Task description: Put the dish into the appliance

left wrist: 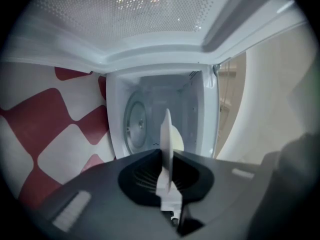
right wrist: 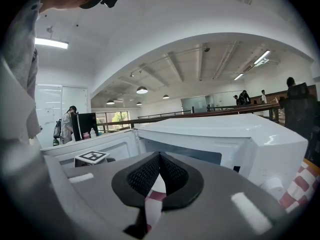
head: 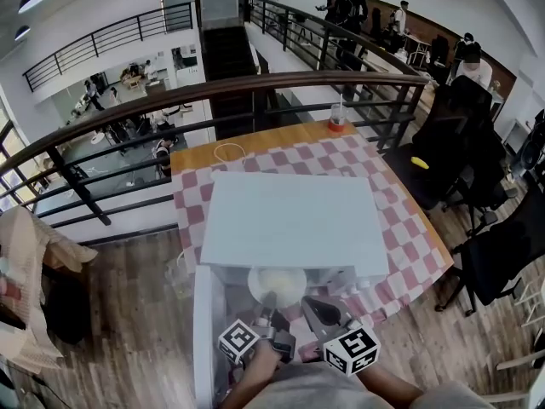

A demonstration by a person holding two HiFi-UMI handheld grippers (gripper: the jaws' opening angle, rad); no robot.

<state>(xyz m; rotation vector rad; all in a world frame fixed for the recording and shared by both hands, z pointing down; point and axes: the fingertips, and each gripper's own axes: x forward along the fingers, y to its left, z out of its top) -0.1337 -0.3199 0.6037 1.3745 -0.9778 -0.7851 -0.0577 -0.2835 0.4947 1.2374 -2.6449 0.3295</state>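
Left gripper (left wrist: 167, 158) tight on dish (left wrist: 167, 128)

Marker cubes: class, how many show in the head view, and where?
2. One marker cube sits at bottom centre on the left gripper; the other just right of it on the right gripper. None seems hidden.

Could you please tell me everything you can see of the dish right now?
The dish is a round, plain white plate, ceramic by the look, with nothing seen on it. The left gripper is shut on its near rim, holding it about level at the open front of the microwave, its far edge under the top. Nothing else touches it.
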